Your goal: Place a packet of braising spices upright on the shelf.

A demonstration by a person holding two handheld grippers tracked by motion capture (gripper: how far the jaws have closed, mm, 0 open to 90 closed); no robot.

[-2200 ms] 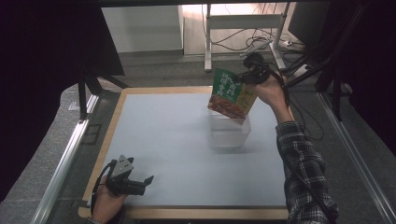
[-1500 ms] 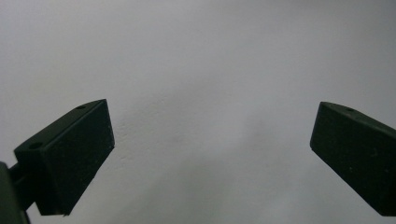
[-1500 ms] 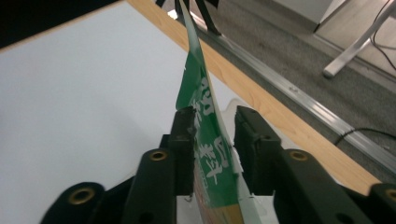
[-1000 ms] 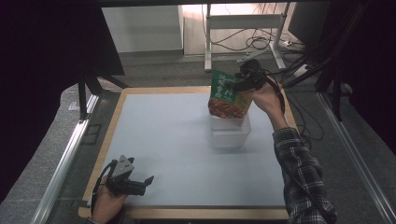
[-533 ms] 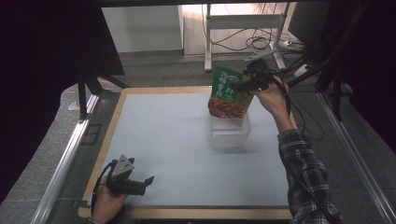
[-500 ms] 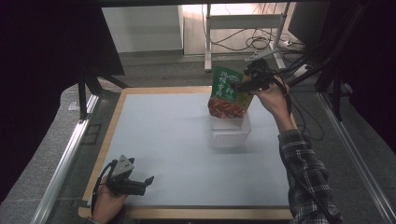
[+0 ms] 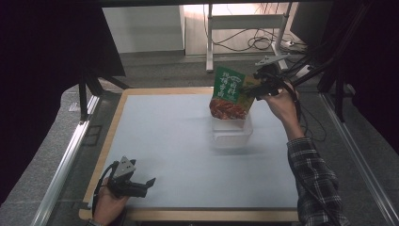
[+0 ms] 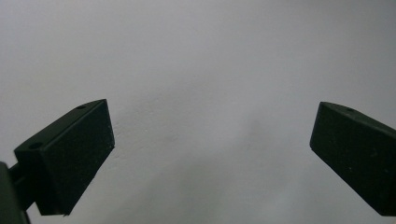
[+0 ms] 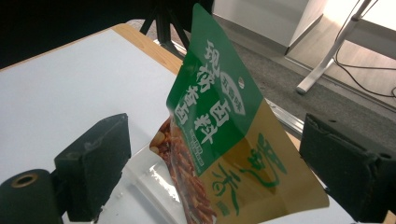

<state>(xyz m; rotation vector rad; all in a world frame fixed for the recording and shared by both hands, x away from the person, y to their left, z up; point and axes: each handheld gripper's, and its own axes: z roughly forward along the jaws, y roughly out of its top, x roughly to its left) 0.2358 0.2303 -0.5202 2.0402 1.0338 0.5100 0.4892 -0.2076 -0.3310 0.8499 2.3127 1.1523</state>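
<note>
A green and gold snack bag (image 7: pixel 229 92) stands tilted with its bottom in a clear plastic container (image 7: pixel 231 134) on the far right of the white table mat (image 7: pixel 164 141). My right gripper (image 7: pixel 251 87) is at the bag's upper right edge. Its jaws have just been opening. In the right gripper view the bag (image 9: pixel 219 140) stands between the two jaws, and neither pad presses on it. The container (image 9: pixel 140 186) shows below it. My left gripper (image 7: pixel 149 182) rests open near the front left corner, with bare mat between its fingers (image 8: pixel 70 158).
A wooden border (image 7: pixel 113 136) frames the mat. Metal rails (image 7: pixel 66 165) run along both sides of the table. Beyond the far edge are a white desk frame (image 7: pixel 244 28) and floor cables (image 7: pixel 263 44). Dark curtains hang on both sides.
The right hand has lowered the bag from above the container into it and shifted slightly right, and its jaws now stand apart. The left hand has stayed put.
</note>
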